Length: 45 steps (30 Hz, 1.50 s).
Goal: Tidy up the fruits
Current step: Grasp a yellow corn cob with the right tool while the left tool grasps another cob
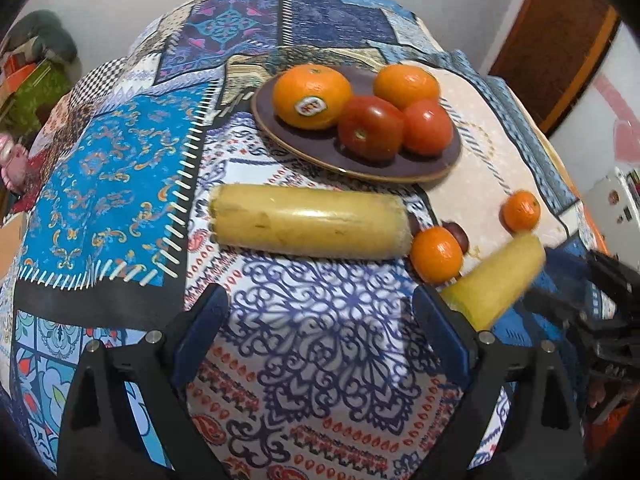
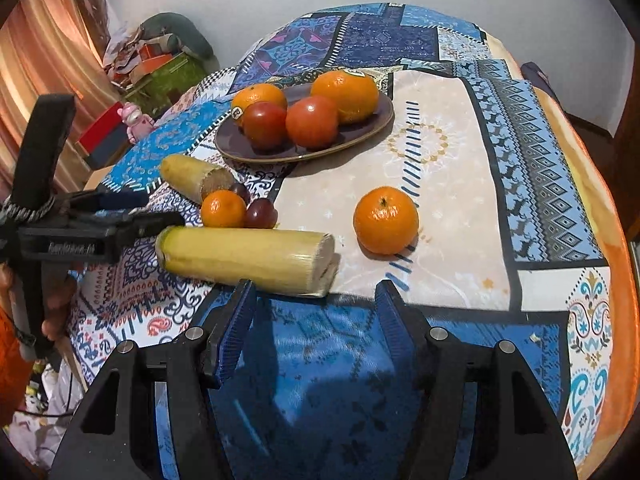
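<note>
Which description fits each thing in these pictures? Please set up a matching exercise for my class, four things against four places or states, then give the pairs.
Things:
1. tomatoes
2. stickered orange
3. lone mandarin
4. left gripper

Descriptions:
A. open, holding nothing
B. on the cloth, apart from other fruit
C. at the plate's front, side by side
D. on the plate, behind the tomatoes

Pairs: 1-C, 2-D, 3-B, 4-A

Bright indoor light, soft shadows, fisheye-bent edges, dark corners, slight blur
</note>
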{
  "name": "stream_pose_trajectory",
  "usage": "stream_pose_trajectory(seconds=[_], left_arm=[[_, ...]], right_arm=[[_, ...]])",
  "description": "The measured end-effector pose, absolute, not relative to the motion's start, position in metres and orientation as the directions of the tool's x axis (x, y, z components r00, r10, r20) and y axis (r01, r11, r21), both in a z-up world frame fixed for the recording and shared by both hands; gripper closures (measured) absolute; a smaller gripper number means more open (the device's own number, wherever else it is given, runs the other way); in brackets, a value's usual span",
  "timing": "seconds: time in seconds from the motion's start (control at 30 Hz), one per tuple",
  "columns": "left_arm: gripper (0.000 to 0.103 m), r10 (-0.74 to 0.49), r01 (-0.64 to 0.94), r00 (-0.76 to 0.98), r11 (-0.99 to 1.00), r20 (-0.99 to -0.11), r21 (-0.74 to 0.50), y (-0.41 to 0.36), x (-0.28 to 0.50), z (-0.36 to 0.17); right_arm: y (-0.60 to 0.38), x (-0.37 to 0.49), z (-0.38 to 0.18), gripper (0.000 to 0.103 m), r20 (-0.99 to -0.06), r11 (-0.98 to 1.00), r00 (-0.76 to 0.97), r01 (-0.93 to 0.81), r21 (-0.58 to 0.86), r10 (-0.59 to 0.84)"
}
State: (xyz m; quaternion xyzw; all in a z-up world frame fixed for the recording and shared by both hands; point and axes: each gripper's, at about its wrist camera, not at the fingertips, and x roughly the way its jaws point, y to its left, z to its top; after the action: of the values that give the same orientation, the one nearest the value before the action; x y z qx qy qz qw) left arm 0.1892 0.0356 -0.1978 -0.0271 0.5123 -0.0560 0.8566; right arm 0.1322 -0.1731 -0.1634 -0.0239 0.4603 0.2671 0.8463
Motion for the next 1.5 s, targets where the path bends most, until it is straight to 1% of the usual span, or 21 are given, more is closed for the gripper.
stream_pose_trajectory(seconds=[0.07, 0.17, 0.33, 0.57, 0.67, 0.73, 0.9, 0.97, 1.07, 1.23, 1.33, 1.43, 1.5], left_arm=[[0.011, -0.125, 0.104, 0.459, 0.991, -0.88, -0.086, 0.027, 0.185, -0.2], [0.012, -0.114, 0.15, 0.46, 0.987, -0.881, -0.049, 0.012, 0.18, -0.2], [0.012, -0.161, 0.183, 0.455, 0.979, -0.876, -0.085, -0.002, 0.177, -0.197], [0.013, -0.202, 0.229, 0.459, 0.968, -0.865, -0.104, -0.019, 0.177, -0.194], [0.012, -0.202, 0.202, 0.478, 0.972, -0.855, -0.117, -0.007, 0.177, -0.189], [0.012, -0.171, 0.158, 0.511, 0.982, -0.842, -0.103, 0.008, 0.176, -0.181], [0.012, -0.055, 0.016, 0.57, 0.998, -0.82, -0.056, 0.045, 0.188, -0.167], [0.01, -0.024, -0.044, 0.569, 0.997, -0.822, -0.059, 0.056, 0.198, -0.166], [0.01, -0.007, -0.096, 0.558, 0.993, -0.83, -0.073, 0.064, 0.213, -0.168], [0.01, 0.02, -0.112, 0.533, 0.993, -0.846, -0.047, 0.054, 0.234, -0.18], [0.007, 0.024, -0.1, 0.528, 0.994, -0.849, -0.034, 0.047, 0.243, -0.188], [0.004, 0.034, -0.111, 0.524, 0.993, -0.851, -0.029, 0.043, 0.251, -0.193], [0.003, 0.011, -0.133, 0.498, 0.989, -0.867, -0.064, 0.046, 0.258, -0.199]], right_arm=[[-0.172, 0.132, -0.163, 0.043, -0.788, 0.858, 0.441, -0.471, 0.204, 0.429], [-0.173, 0.134, -0.16, 0.044, -0.782, 0.866, 0.458, -0.456, 0.203, 0.424], [-0.178, 0.134, -0.156, 0.044, -0.775, 0.871, 0.462, -0.439, 0.223, 0.431], [-0.173, 0.131, -0.149, 0.044, -0.762, 0.863, 0.46, -0.436, 0.254, 0.456], [-0.166, 0.137, -0.152, 0.044, -0.763, 0.857, 0.441, -0.431, 0.281, 0.472], [-0.16, 0.14, -0.156, 0.043, -0.765, 0.854, 0.429, -0.43, 0.294, 0.48], [-0.153, 0.147, -0.162, 0.033, -0.762, 0.858, 0.432, -0.408, 0.312, 0.482], [-0.152, 0.152, -0.166, 0.032, -0.762, 0.855, 0.418, -0.394, 0.338, 0.494], [-0.148, 0.156, -0.169, 0.032, -0.766, 0.858, 0.419, -0.392, 0.331, 0.487], [-0.138, 0.16, -0.169, 0.033, -0.778, 0.858, 0.417, -0.423, 0.291, 0.469], [-0.138, 0.161, -0.169, 0.034, -0.78, 0.85, 0.412, -0.448, 0.276, 0.471], [-0.14, 0.161, -0.169, 0.039, -0.777, 0.838, 0.404, -0.469, 0.277, 0.483], [-0.145, 0.16, -0.168, 0.043, -0.774, 0.829, 0.393, -0.48, 0.289, 0.497]])
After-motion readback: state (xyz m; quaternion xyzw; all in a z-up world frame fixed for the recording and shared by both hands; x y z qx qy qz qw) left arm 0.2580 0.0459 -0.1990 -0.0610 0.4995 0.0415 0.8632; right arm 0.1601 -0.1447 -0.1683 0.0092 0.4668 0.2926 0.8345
